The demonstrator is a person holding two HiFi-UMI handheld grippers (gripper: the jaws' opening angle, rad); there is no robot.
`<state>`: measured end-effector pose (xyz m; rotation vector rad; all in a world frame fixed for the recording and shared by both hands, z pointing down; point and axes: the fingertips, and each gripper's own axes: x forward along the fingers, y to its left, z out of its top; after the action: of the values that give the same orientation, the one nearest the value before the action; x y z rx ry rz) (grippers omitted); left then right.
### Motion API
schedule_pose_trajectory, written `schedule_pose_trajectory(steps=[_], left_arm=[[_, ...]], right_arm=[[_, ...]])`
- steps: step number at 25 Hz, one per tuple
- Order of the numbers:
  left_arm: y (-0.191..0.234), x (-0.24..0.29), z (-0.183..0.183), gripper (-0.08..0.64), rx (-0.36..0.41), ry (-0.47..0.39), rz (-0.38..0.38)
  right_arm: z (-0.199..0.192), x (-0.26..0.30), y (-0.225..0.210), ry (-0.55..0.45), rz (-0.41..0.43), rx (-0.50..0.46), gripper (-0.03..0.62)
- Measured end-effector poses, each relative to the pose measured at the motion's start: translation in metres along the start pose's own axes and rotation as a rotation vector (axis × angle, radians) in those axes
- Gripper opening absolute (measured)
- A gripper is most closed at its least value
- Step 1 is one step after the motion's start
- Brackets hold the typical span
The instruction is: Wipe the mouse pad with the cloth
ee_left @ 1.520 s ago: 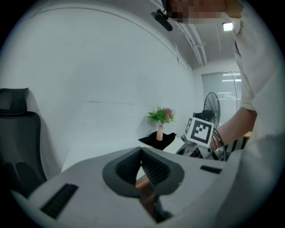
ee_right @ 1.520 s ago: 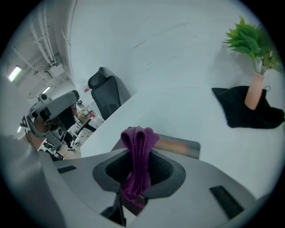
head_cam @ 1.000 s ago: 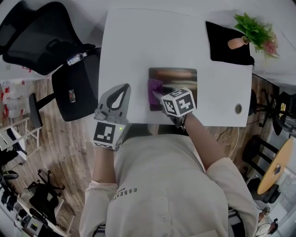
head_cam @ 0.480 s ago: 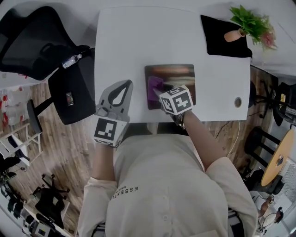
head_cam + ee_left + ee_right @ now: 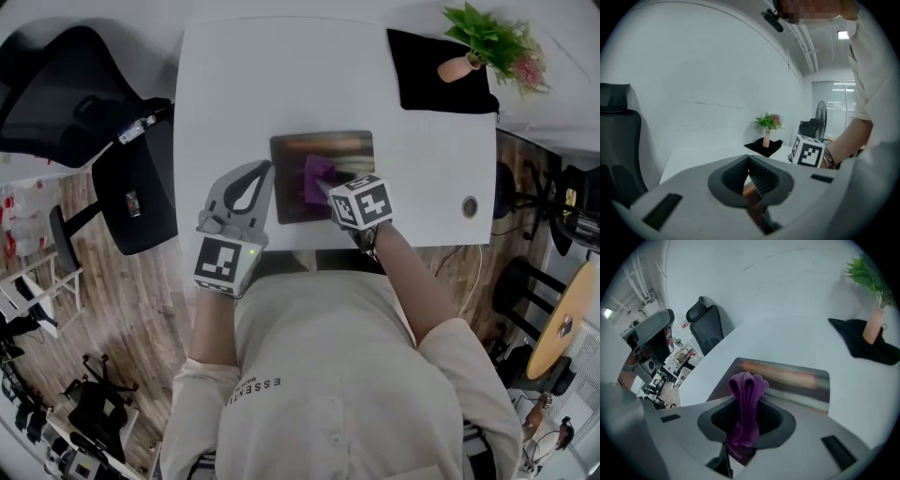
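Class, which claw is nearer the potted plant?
Right. The right claw, holding the cloth over the mouse pad, lies nearer the potted plant; the left claw sits further left, beside the pad's edge.

Items counted on the one white surface (image 5: 281,84):

- one mouse pad (image 5: 323,148)
- one purple cloth (image 5: 319,176)
- one black cloth (image 5: 427,84)
- one potted plant (image 5: 487,42)
- one round grommet (image 5: 470,206)

Claws: two, the left claw (image 5: 253,171) and the right claw (image 5: 324,190).

Black office chair (image 5: 66,84): one confirmed, possibly two.

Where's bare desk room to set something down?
Biggest: table beyond the mouse pad, left of the black cloth. Narrower strip between pad and cable hole. Crowded: near edge, with left gripper at the pad and right gripper holding the purple cloth over it.
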<state>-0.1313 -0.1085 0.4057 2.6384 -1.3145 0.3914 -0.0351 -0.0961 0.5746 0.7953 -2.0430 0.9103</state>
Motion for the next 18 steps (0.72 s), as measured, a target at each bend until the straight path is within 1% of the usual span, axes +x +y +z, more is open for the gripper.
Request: schedule_pose_trajectory(steps=[6, 10, 12, 15, 18], left_arm=[[-0.023, 0.022, 0.007, 0.002, -0.005, -0.01, -0.003], [-0.036, 0.035, 0.009, 0.002, -0.035, -0.005, 0.007], [-0.044, 0.041, 0.009, 0.002, -0.014, -0.011, 0.0], [-0.054, 0.046, 0.011, 0.002, -0.017, -0.007, 0.006], [-0.062, 0.051, 0.013, 0.002, 0.002, -0.013, 0.008]], right_arm=[[-0.011, -0.016, -0.031, 0.006, 0.001, 0.017, 0.101], [-0.016, -0.026, -0.048, 0.004, 0.002, 0.02, 0.101], [-0.019, -0.031, -0.056, 0.002, -0.003, 0.016, 0.101], [-0.024, -0.041, -0.069, -0.002, -0.027, 0.005, 0.103], [-0.03, -0.051, -0.084, -0.004, -0.052, 0.003, 0.103]])
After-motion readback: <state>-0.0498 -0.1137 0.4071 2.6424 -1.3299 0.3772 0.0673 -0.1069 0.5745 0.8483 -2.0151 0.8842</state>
